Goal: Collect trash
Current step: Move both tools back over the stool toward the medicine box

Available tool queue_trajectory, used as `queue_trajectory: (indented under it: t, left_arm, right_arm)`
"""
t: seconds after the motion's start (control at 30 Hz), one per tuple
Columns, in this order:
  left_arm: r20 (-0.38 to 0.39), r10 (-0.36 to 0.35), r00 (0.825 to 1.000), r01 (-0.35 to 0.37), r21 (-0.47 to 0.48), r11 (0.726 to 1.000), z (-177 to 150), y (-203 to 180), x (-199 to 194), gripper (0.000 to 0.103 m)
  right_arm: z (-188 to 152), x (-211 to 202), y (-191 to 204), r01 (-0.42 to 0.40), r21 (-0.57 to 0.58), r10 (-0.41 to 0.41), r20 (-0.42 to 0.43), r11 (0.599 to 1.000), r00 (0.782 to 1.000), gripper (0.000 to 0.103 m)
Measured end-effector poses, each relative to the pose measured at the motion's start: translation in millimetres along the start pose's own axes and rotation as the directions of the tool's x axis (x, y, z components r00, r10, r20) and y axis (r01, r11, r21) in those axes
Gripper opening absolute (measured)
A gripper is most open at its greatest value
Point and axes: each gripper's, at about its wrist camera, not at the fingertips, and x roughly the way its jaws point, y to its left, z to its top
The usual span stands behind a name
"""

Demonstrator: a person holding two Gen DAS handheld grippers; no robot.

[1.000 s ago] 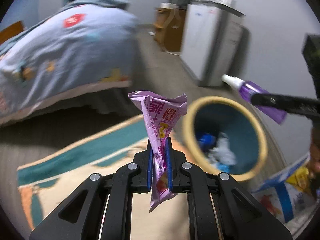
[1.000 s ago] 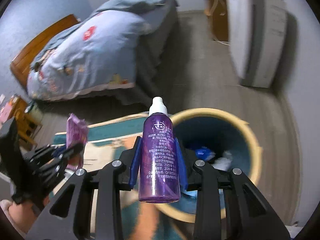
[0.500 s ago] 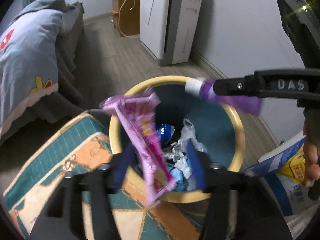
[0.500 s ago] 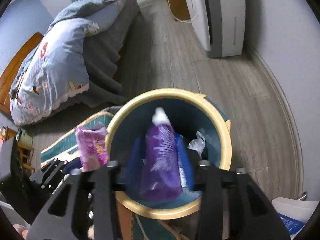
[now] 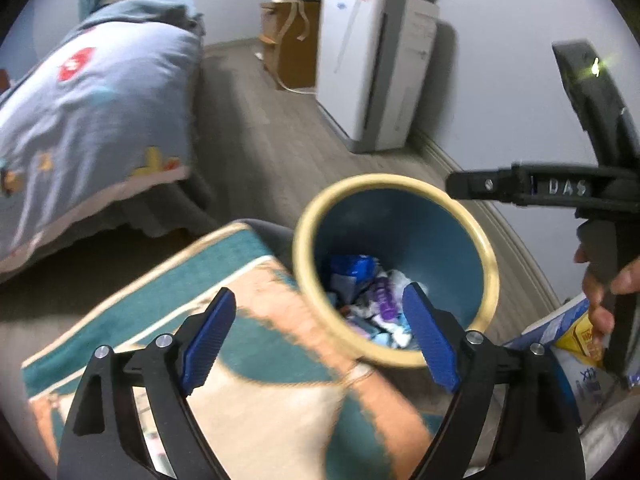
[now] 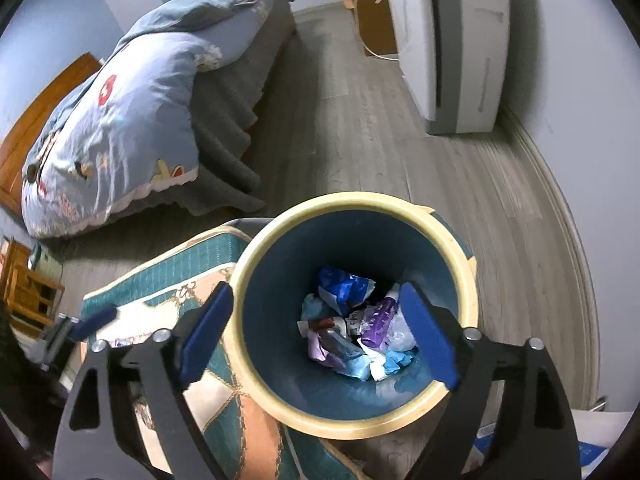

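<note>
Since a second ago both drops land — purple bottle (image 6: 380, 320) lies in the bin (image 6: 280, 232), 5 o'clock of centre. Our left gripper (image 5: 320, 336) and right gripper (image 6: 320, 332) have just been opening — both empty; more trash likely remains.

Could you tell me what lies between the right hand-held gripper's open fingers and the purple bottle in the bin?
Nothing: in the right wrist view the right hand-held gripper hangs open over the bin, with only empty space down to the purple bottle lying on the trash.

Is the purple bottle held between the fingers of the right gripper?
No, the purple bottle lies among the trash inside the bin, and the right gripper is open.
</note>
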Motion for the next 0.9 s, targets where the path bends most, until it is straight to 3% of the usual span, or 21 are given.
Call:
queue_trajectory:
  t: [0.1, 0.23, 0.5, 0.73, 0.9]
  left_arm:
    - [0.025, 0.043, 0.999, -0.041, -0.053, 0.998, -6, 29, -33, 0.090]
    - [0.038, 0.117, 0.992, -0.112, -0.118, 0.987, -24, 71, -78, 0.092]
    - [0.020, 0.332, 0.943, -0.321, -0.213, 0.923, -81, 137, -145, 0.095]
    - [0.000, 0.353, 0.935, -0.335, -0.316, 0.888, -118, 185, -166, 0.095]
    - [-0.020, 0.353, 0.936, -0.331, -0.398, 0.855, -140, 218, -176, 0.095]
  right_arm:
    - [-1, -3, 19, -0.013, -0.042, 0.014, 0.010, 0.999, 1.000, 0.097]
    - [-7, -3, 60, -0.035, -0.142, 0.035, 0.001, 0.989, 0.999, 0.097]
    - [-33, 8, 144, -0.115, -0.324, 0.107, -0.041, 0.939, 0.993, 0.097]
    - [-84, 35, 231, -0.213, -0.538, 0.151, -0.158, 0.816, 0.976, 0.097]
    - [-116, 56, 278, -0.269, -0.622, 0.163, -0.222, 0.736, 0.961, 0.097]
